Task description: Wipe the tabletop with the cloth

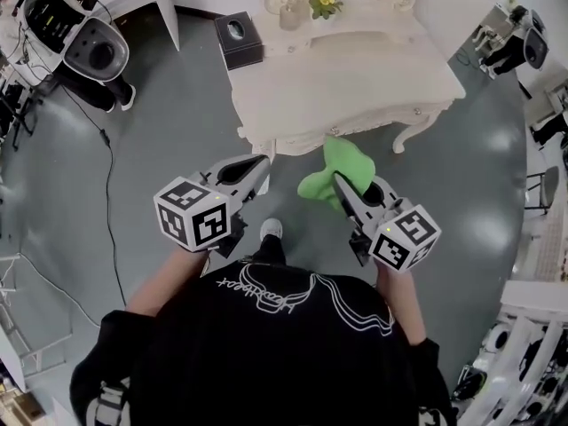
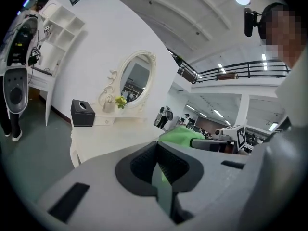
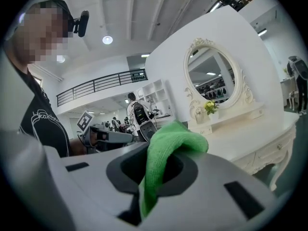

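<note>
A bright green cloth [image 1: 335, 174] hangs from my right gripper [image 1: 342, 185], which is shut on it just in front of the cream dressing table [image 1: 355, 78]. In the right gripper view the cloth [image 3: 166, 155] bulges up out of the closed jaws. My left gripper [image 1: 257, 169] is shut with nothing in it, level with the right one, near the table's front left corner. From the left gripper view the cloth [image 2: 180, 134] and the right gripper [image 2: 226, 141] show to the right, with the tabletop [image 2: 115, 136] ahead.
On the tabletop stand a black tissue box [image 1: 238, 38], a small vase of yellow flowers [image 1: 321, 3] and an oval mirror [image 2: 136, 81]. Grey floor surrounds the table. A cable [image 1: 108, 193] runs over the floor at left; machines [image 1: 80, 34] stand at far left.
</note>
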